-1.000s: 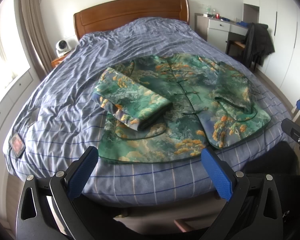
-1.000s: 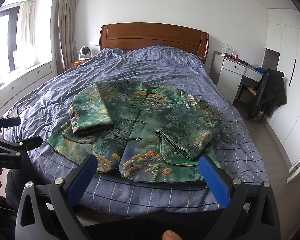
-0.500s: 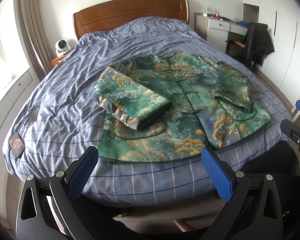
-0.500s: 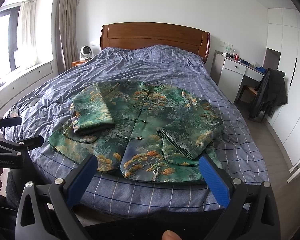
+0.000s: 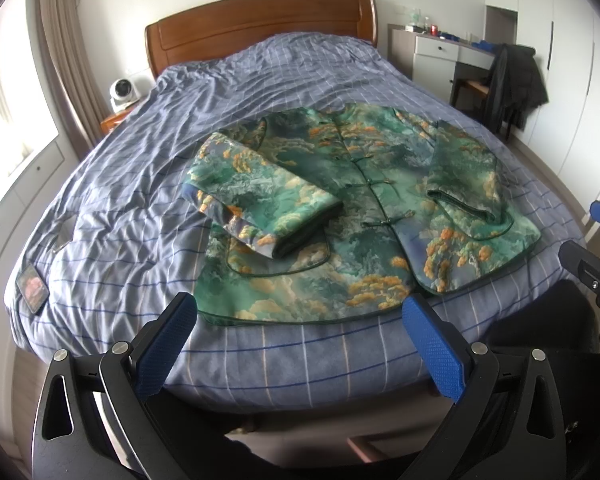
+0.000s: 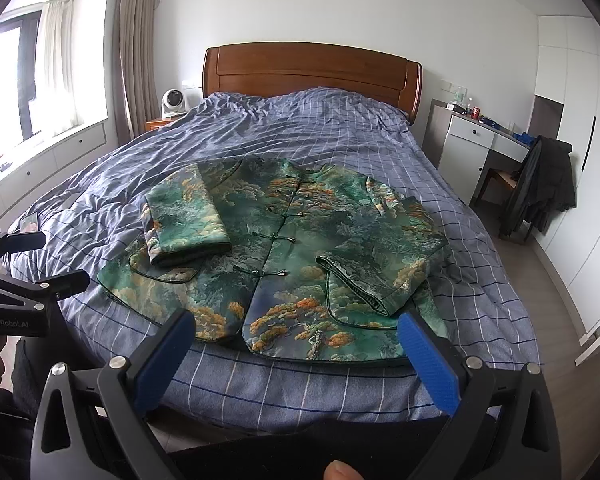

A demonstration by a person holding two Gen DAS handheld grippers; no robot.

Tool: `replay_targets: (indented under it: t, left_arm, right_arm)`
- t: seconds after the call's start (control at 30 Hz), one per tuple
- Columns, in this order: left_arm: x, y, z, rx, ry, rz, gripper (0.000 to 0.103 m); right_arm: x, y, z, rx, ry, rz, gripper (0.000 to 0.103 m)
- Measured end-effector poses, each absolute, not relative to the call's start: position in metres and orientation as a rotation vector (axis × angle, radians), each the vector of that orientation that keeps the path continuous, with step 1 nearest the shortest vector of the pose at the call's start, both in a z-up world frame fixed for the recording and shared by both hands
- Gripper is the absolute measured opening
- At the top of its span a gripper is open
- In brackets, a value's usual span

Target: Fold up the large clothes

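A green and orange patterned jacket lies flat on the bed, front up, with both sleeves folded in over its body; it also shows in the right wrist view. My left gripper is open and empty, held near the foot of the bed just short of the jacket's hem. My right gripper is open and empty, also at the hem's near edge. The right gripper's body shows at the right edge of the left wrist view, and the left gripper's body at the left edge of the right wrist view.
The bed has a blue checked duvet and a wooden headboard. A phone lies on the bed's left corner. A white desk and a chair with a dark coat stand to the right. A small fan is by the headboard.
Both grippers have drifted very slightly; the jacket has not moved and both stay open.
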State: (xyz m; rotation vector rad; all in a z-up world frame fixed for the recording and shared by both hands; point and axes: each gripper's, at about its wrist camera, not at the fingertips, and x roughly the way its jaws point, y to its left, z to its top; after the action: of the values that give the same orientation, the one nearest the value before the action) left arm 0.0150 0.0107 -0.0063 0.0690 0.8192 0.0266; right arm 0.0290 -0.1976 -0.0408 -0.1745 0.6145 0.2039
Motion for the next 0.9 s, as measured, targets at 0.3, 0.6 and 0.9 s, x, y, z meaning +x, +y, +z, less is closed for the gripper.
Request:
replay_targets:
  t: [0.3, 0.6, 0.9]
  left_arm:
    - [0.016, 0.009, -0.008, 0.07, 0.826, 0.028, 0.102]
    - [0.017, 0.016, -0.018, 0.08, 0.843, 0.037, 0.102]
    - [0.019, 0.027, -0.021, 0.077, 0.846, 0.075, 0.102]
  right_arm:
    - [0.029, -0.197, -0.04, -0.171, 0.615, 0.202, 0.103]
    - [0.03, -0.197, -0.042, -0.171, 0.624, 0.201, 0.103]
    - [0.036, -0.203, -0.043, -0.192, 0.616, 0.194, 0.103]
